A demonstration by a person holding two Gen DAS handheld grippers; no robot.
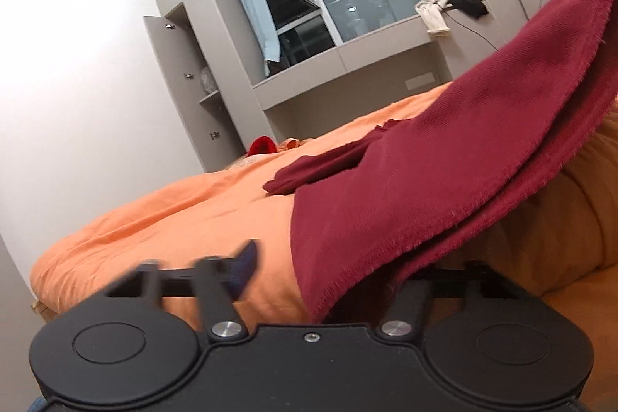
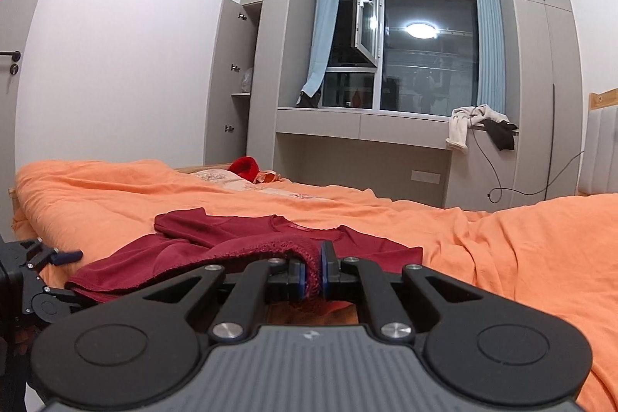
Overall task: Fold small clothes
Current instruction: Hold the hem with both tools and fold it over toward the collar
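Note:
A dark red shirt (image 2: 239, 238) lies spread on the orange bedcover (image 2: 502, 257). My right gripper (image 2: 312, 275) is shut on its fringed hem, which bunches between the blue pads (image 2: 327, 269) and lifts that edge. In the left wrist view the raised shirt (image 1: 444, 172) slopes up to the right and drapes over the right side of my left gripper (image 1: 340, 273). Its left fingertip (image 1: 247, 263), blurred, stands clear of the cloth with bedcover showing between, and its right finger is hidden under the hem. The left gripper (image 2: 58, 257) also appears at the shirt's left corner.
The bed fills the foreground, with a bright red item (image 2: 243, 167) and a patterned pillow (image 2: 231, 180) at its far side. Beyond stand grey wardrobes with an open door (image 2: 231, 76), a window ledge carrying clothes (image 2: 479, 126), and a dangling cable (image 2: 498, 180).

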